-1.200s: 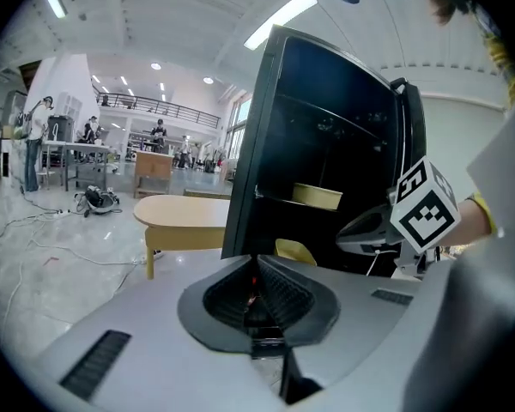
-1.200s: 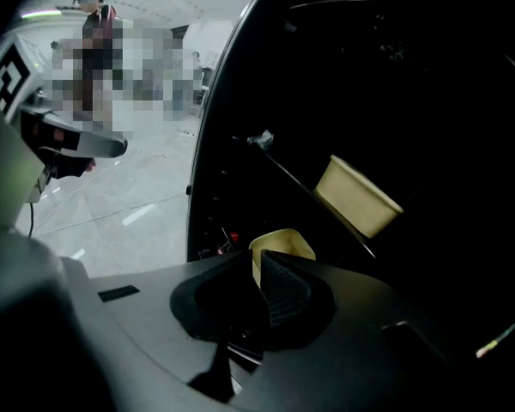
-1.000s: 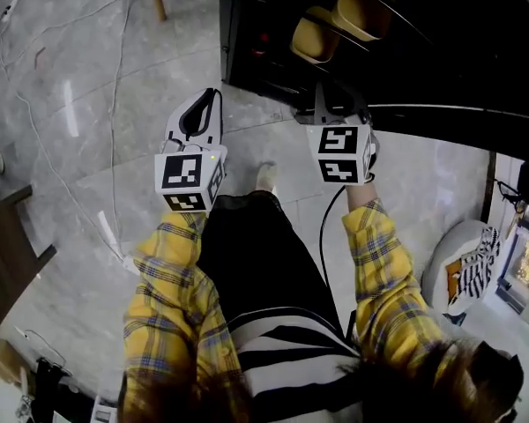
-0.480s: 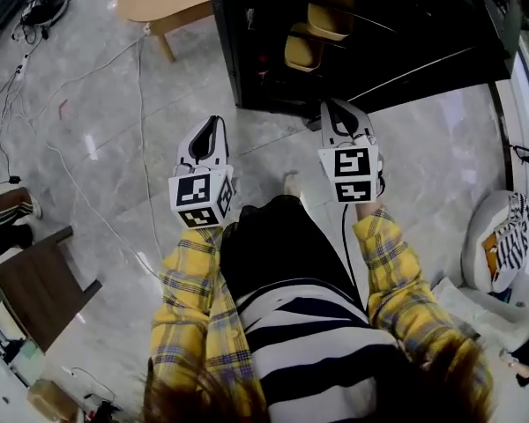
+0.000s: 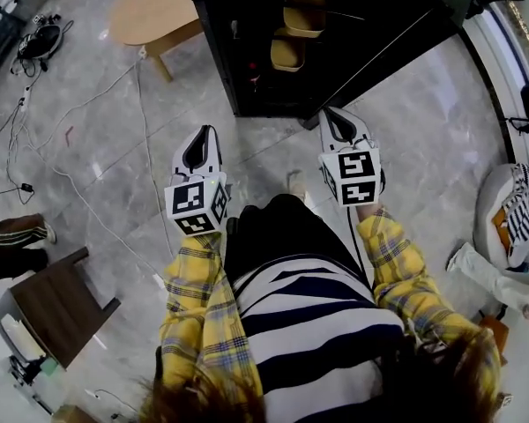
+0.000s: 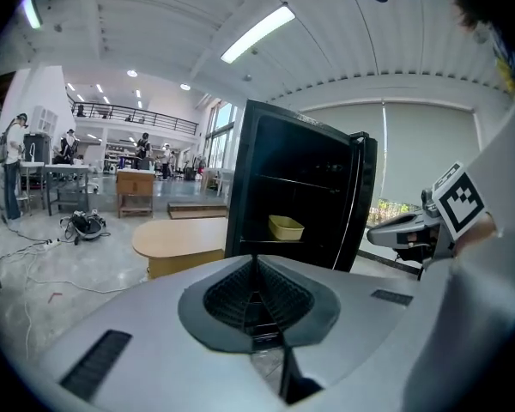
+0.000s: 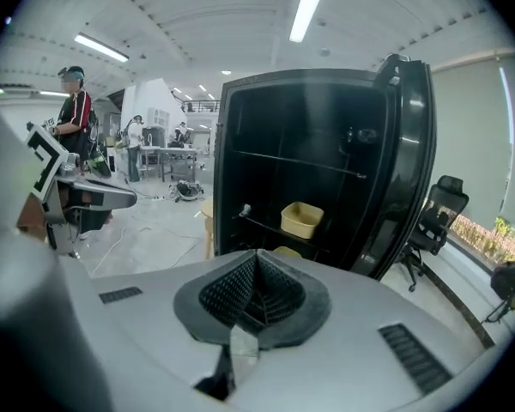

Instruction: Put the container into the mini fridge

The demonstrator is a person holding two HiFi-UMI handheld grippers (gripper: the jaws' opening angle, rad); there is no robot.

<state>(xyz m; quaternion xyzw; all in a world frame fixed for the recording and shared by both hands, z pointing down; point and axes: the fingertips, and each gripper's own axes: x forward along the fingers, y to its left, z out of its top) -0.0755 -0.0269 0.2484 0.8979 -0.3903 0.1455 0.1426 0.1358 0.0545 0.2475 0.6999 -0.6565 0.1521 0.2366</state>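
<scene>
The black mini fridge (image 5: 335, 33) stands open on the floor ahead of me. Two yellow containers sit inside on separate shelves, the upper container (image 5: 303, 18) above the lower container (image 5: 287, 55). The right gripper view shows the upper container (image 7: 301, 220) on its shelf beside the swung-out door (image 7: 408, 178). My left gripper (image 5: 203, 132) hovers over the floor short of the fridge, shut and empty. My right gripper (image 5: 331, 115) is near the fridge's front edge, also shut with nothing in it. In each gripper view the jaws meet at the tips, on the left gripper (image 6: 256, 264) and the right gripper (image 7: 256, 260).
A light wooden oval table (image 5: 154, 7) stands left of the fridge. Cables (image 5: 88, 104) trail over the marble floor at left. A brown stool (image 5: 48, 302) is at lower left, an office chair (image 7: 433, 217) right of the door. People stand far off.
Both grippers have drawn back from the fridge opening, and the fridge lies farther off. The right gripper, at the fridge's edge a second ago, is clear of it.
</scene>
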